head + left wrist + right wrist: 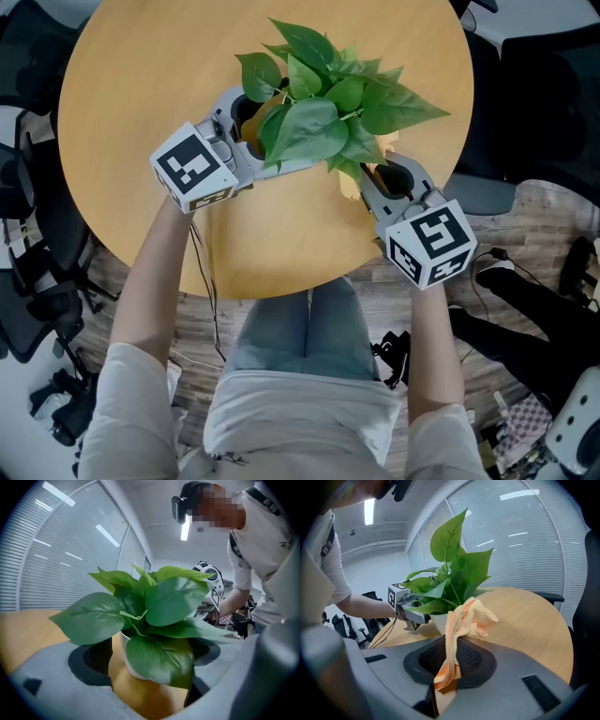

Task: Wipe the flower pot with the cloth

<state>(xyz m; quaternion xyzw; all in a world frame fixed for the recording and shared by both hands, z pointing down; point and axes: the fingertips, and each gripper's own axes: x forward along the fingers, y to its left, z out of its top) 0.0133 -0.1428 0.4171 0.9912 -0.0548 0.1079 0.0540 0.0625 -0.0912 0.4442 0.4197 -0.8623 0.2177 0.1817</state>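
- Looking along the left gripper (267, 131), I see its jaws wide apart, one on each side of the white flower pot (125, 660).
- A strip of the round wooden table (141, 84) shows between one jaw and the pot wall, so that jaw is not touching. A leaf of the green plant (154, 606) hides the other side.
- The right gripper (392, 178) has its jaws closed on the peach cloth (464, 618), which rises from them in a loose bunch.
- The bunch is just beside the pot wall; I cannot tell if it touches.
- The pot stands upright on the table, near the edge closest to me, and the leaves cover it from above.
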